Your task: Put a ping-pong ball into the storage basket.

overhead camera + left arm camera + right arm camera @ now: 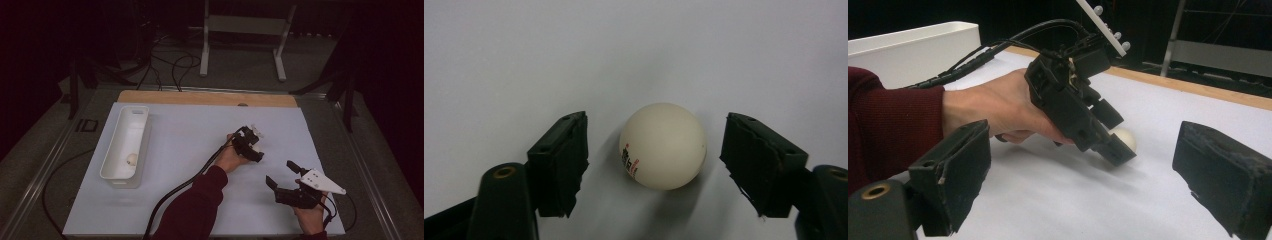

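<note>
The left hand-held gripper (656,165) brackets a white ping-pong ball (663,146) near the table's (190,135) middle, jaws partly open and not yet touching, so the grasp calls for closing squarely; the right hand-held gripper (283,175) waits wide open near the front right corner.

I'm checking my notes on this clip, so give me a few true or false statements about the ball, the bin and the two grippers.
1. The white plastic ping-pong ball lies between the left gripper jaws, gaps on both sides. True.
2. The long white plastic bin holds nothing. False: a small pale ball lies in it.
3. The right gripper grips a ball. False: it is open, with nothing between its jaws.
4. The ball rests on the white table sheet. True.
</note>
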### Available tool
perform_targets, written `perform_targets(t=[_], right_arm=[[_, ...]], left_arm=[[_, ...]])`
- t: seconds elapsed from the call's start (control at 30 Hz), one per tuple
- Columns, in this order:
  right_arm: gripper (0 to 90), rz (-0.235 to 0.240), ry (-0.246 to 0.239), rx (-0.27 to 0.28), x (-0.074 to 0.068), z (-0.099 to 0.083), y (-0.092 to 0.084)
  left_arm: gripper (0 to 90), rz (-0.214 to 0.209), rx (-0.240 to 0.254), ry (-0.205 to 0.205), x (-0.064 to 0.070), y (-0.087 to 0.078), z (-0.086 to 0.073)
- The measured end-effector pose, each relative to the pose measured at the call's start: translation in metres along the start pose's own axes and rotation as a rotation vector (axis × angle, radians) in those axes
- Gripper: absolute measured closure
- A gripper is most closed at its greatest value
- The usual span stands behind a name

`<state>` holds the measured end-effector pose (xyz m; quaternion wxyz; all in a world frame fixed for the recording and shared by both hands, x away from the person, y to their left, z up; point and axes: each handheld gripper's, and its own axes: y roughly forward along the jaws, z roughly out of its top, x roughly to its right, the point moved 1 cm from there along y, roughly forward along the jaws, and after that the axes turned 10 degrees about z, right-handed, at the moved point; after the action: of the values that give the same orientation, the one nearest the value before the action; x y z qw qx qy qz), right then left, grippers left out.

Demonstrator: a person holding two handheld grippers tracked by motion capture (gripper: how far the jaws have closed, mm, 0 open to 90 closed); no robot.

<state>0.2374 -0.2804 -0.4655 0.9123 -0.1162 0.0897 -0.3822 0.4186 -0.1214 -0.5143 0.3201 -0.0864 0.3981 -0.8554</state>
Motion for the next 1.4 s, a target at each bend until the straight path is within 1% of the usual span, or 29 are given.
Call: perform_targets(t=[0.17, 0.43, 0.57, 0.7, 0.83, 0.87, 1.13, 1.4], right_arm=[[7.8, 0.003, 0.000, 0.000, 0.000, 0.000, 0.000], [7.8, 0.001, -0.001, -0.001, -0.001, 0.000, 0.000], [7.8, 0.000, -0.005, -0.002, 0.000, 0.001, 0.000], [7.8, 0.000, -0.005, -0.002, 0.000, 0.001, 0.000], [7.8, 0.002, -0.003, -0.003, -0.001, 0.001, 0.000], [7.8, 0.001, -0.003, -0.004, -0.001, 0.001, 0.000], [7.8, 0.002, -0.004, -0.003, -0.001, 0.001, 0.001], [7.8, 0.004, -0.006, -0.004, -0.002, 0.001, 0.002]], left_arm=[[37.5, -0.018, 0.003, -0.026, 0.000, 0.002, 0.000], [43.3, -0.008, -0.033, -0.025, 0.002, 0.008, -0.003], [50.0, -0.006, -0.037, -0.019, 0.002, 0.009, -0.004], [50.8, -0.007, -0.035, -0.010, 0.002, 0.008, -0.004], [50.9, -0.006, -0.028, -0.012, 0.002, 0.005, -0.004], [51.0, -0.004, -0.028, -0.003, 0.002, 0.004, -0.003], [51.0, -0.002, 0.002, -0.020, 0.000, -0.006, 0.001], [51.1, 0.008, 0.013, -0.005, -0.003, -0.016, 0.004]])
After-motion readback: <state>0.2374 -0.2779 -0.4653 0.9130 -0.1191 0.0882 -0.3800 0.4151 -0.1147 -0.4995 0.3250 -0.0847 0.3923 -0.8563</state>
